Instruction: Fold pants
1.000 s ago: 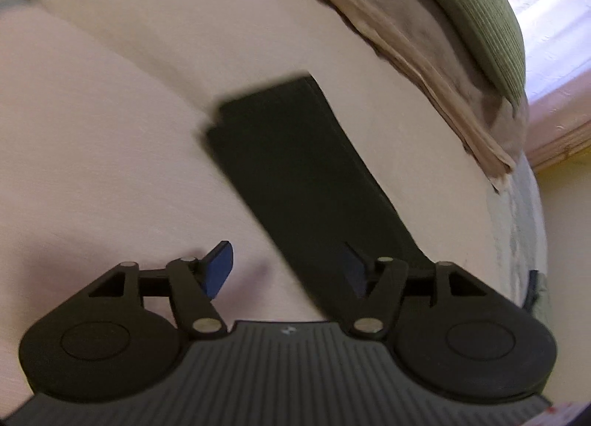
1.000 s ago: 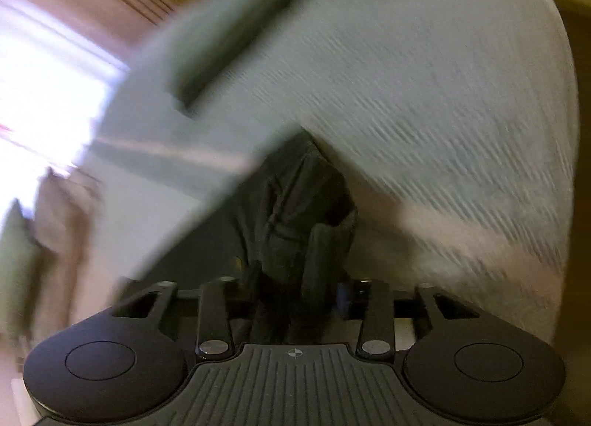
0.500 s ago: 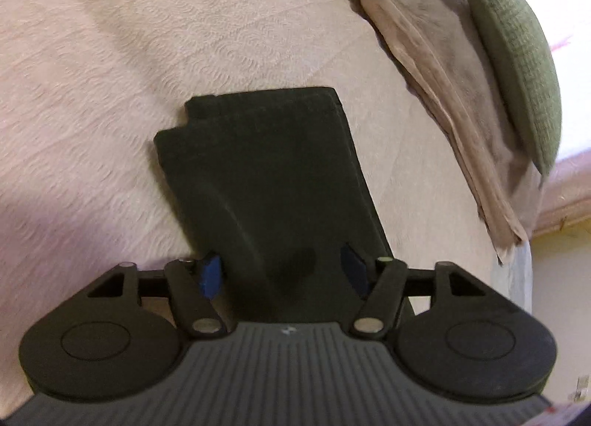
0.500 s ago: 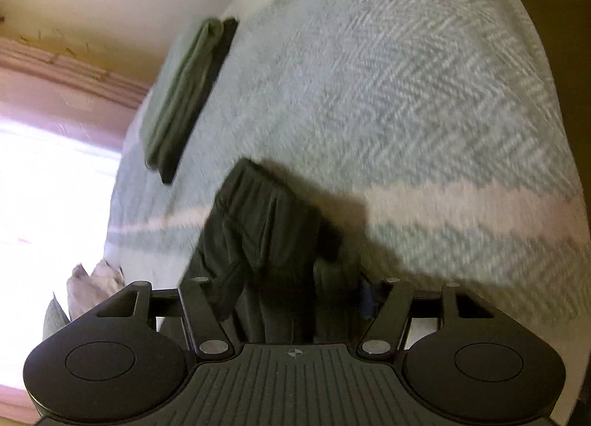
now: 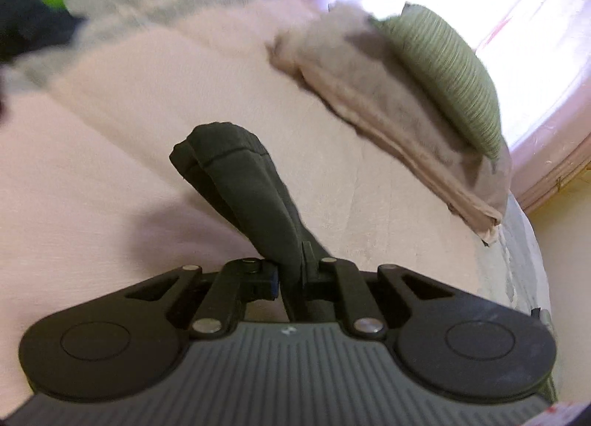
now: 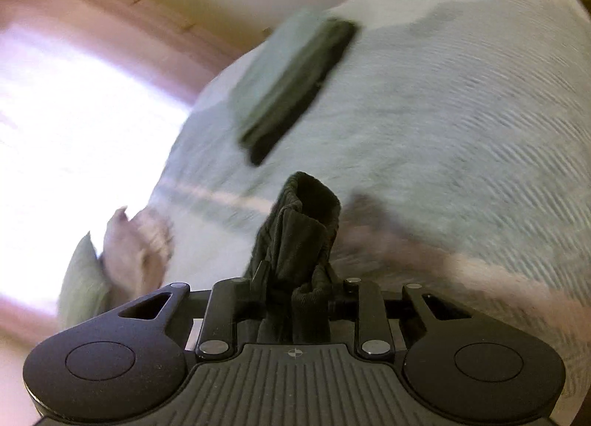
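Note:
The dark pants point(image 5: 240, 182) rise off the pink bed cover point(image 5: 110, 175) as a narrow folded strip, the hem end pointing away. My left gripper point(image 5: 291, 278) has its jaws closing, pinched on the near end of that strip. In the right wrist view the waistband end of the pants point(image 6: 303, 237) stands bunched up from between the fingers. My right gripper point(image 6: 301, 300) is also closing, its pads pressing the thick wad of cloth. Both views are blurred by motion.
A green pillow point(image 5: 443, 71) lies on a folded beige blanket point(image 5: 388, 138) at the bed's far right. A folded dark-green garment point(image 6: 295, 90) rests on the grey herringbone blanket point(image 6: 461, 123). A bright window point(image 6: 74, 112) is on the left.
The pants lay flat between open jaws half a second ago. Both grippers have since closed on the cloth, and the left end is lifted off the bed.

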Demonstrator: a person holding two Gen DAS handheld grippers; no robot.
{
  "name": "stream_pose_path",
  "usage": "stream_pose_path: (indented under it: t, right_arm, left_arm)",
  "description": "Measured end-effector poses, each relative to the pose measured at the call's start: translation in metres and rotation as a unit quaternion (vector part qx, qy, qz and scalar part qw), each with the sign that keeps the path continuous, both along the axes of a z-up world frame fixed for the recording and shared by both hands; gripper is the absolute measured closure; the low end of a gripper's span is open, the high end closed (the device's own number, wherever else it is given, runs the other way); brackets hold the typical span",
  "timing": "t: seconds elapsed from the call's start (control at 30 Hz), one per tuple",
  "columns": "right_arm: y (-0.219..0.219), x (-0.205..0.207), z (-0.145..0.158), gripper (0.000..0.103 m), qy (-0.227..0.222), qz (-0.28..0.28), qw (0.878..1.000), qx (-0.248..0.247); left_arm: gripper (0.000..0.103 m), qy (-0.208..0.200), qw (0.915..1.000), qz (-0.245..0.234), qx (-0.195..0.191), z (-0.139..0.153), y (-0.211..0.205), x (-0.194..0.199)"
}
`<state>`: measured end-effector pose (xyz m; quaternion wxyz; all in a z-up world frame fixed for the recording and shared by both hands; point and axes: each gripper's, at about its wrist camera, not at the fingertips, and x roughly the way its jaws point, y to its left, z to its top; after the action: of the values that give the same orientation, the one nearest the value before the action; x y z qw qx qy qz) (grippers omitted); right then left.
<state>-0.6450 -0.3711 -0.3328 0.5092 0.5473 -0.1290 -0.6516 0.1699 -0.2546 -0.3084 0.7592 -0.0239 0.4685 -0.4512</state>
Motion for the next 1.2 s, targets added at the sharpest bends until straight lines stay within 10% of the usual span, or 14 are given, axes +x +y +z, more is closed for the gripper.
stream_pose_path:
  t: [0.1, 0.3, 0.73, 0.8, 0.87, 1.2]
  right_arm:
    - [-0.006, 0.004, 0.015, 0.078, 0.001, 0.061, 0.998, 0.018]
    - [-0.004, 0.018, -0.007, 0.047, 0.049, 0.099, 0.980, 0.167]
    - [0.023, 0.013, -0.011, 0.046, -0.003, 0.065, 0.986, 0.154]
    - [0.031, 0.013, -0.014, 0.046, -0.017, 0.053, 0.986, 0.158]
    - [0.042, 0.013, -0.014, 0.046, -0.036, 0.037, 0.987, 0.153]
    - [0.051, 0.037, -0.012, 0.046, -0.041, 0.021, 0.991, 0.124]
  left_arm:
    - [0.092, -0.028, 0.9990, 0.031, 0.012, 0.015, 0.073, -0.002]
    - [0.081, -0.005, 0.9785, 0.117, 0.170, -0.029, 0.158, -0.008]
    - [0.057, 0.074, 0.9761, 0.142, 0.147, -0.063, 0.156, -0.025]
    - [0.063, 0.082, 0.9725, 0.144, 0.164, -0.076, 0.152, -0.022]
    - [0.101, 0.079, 0.9711, 0.148, 0.170, -0.083, 0.148, -0.017]
    - [0.102, 0.038, 0.9804, 0.081, 0.176, -0.048, 0.137, -0.017]
